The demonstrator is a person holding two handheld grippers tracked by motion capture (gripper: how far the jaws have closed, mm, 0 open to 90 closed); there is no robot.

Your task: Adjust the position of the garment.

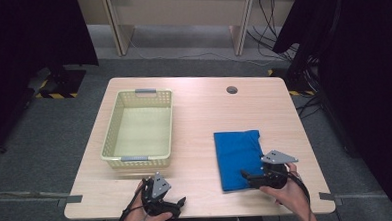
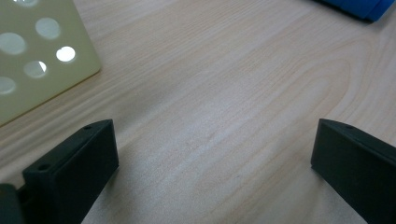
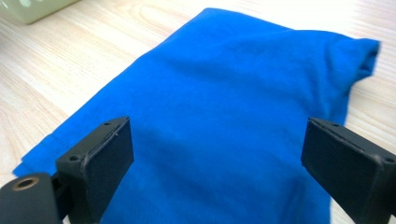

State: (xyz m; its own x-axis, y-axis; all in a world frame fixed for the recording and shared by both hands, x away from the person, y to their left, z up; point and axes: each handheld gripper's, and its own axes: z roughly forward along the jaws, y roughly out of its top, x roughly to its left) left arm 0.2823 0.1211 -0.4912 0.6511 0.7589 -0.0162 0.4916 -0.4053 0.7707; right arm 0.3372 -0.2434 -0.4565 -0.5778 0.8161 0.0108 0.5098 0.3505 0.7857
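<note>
**Right gripper poised at the folded cloth**

Overhead, the folded blue fabric cloth (image 1: 238,157) lay on the pale wooden table (image 1: 199,115), right of the cream perforated plastic basket (image 1: 138,127). The left gripper (image 2: 210,163) hung released over bare wood. The right gripper (image 3: 215,158) straddled the cloth, jaws wide, grasping nothing; it should pinch every layer near the edge.

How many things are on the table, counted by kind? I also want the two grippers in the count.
Folded blue cloth: 1
Pale yellow basket: 1
Grippers, left gripper and right gripper: 2
Total: 4
</note>
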